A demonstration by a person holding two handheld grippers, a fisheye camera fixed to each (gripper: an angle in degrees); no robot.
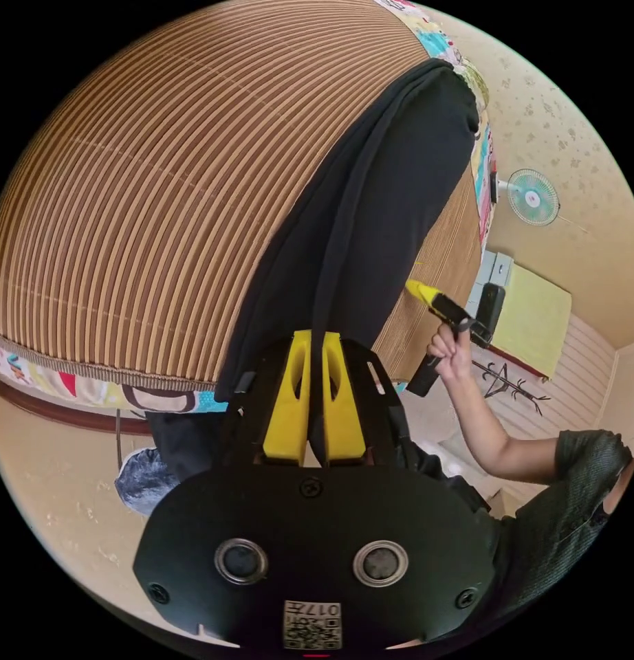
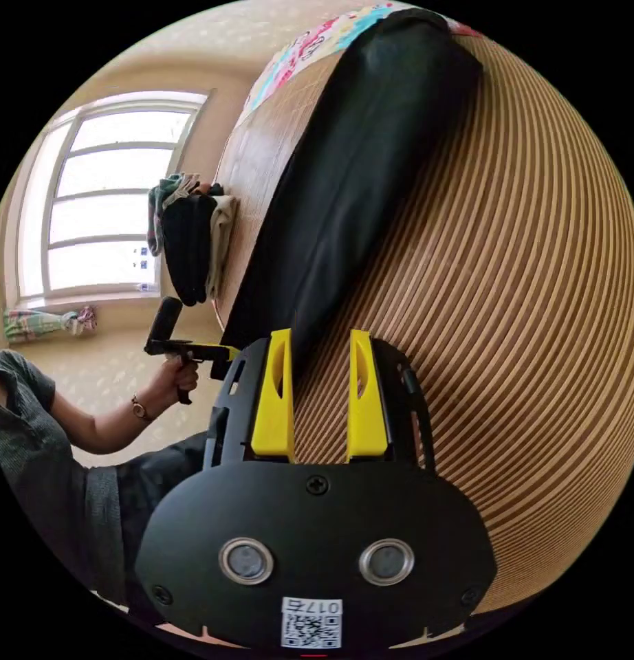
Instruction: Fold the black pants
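Note:
The black pants (image 1: 372, 227) lie lengthwise, folded into one long strip, on a brown striped mat (image 1: 159, 206). My left gripper (image 1: 315, 340) is shut on a ridge of the pants' fabric at their near end, which hangs over the mat's edge. My right gripper (image 1: 421, 290), held in a hand, hovers by the pants' right edge. In the right gripper view the pants (image 2: 351, 172) stretch away across the mat (image 2: 503, 289). The right gripper (image 2: 320, 340) stands open, one jaw over the pants' edge and the other over the mat. The left gripper (image 2: 217, 353) is at the pants' near corner.
A colourful sheet (image 1: 90, 392) shows under the mat's edge. A pile of clothes (image 2: 186, 234) sits at the mat's far side, below a window (image 2: 104, 206). A wall fan (image 1: 532, 198) and a yellow cover (image 1: 530, 320) stand beyond the bed. The person's arm (image 1: 496, 440) reaches in.

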